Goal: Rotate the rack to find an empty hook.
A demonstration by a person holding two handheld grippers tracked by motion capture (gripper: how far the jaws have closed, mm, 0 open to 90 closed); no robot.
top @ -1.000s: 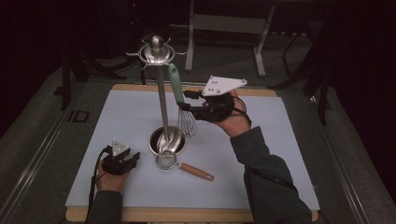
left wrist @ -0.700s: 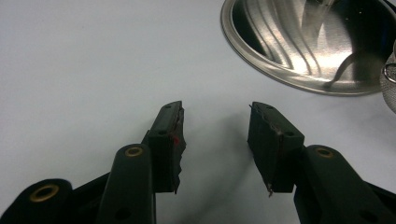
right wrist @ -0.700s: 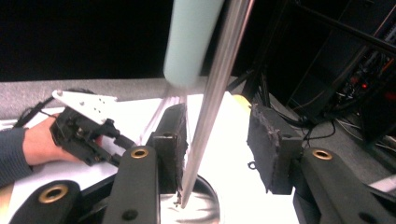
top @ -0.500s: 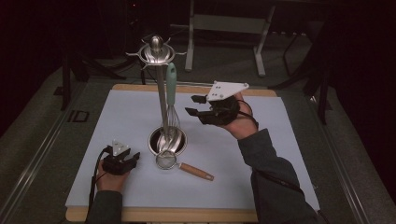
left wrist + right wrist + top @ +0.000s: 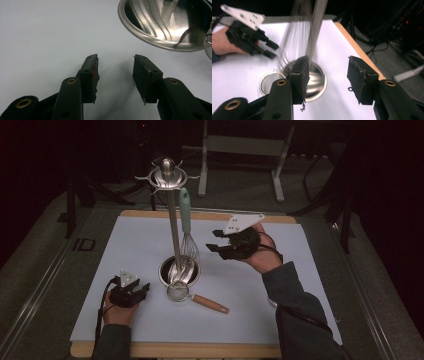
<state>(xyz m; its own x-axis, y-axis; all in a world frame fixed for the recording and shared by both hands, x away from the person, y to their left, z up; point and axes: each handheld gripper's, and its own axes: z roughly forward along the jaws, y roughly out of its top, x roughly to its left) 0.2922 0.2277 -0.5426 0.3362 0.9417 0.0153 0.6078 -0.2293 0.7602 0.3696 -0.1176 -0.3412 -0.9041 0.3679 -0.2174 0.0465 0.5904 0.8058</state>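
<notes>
The tall steel utensil stand (image 5: 170, 215) with its round base bowl (image 5: 179, 269) blocks the white mat's (image 5: 125, 240) middle, a mint-handled wire whisk (image 5: 187, 227) hanging beside it. The wooden-handled mesh strainer (image 5: 192, 296) lies just near of it. Far-left and near-right mat lie open.

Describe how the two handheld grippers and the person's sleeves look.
Both the left gripper and the right gripper are black, each with two blocky jaws, brass-ringed pivot holes and a pale three-cornered plate on top. A black cable trails from each. The sleeves are dark grey.
</notes>
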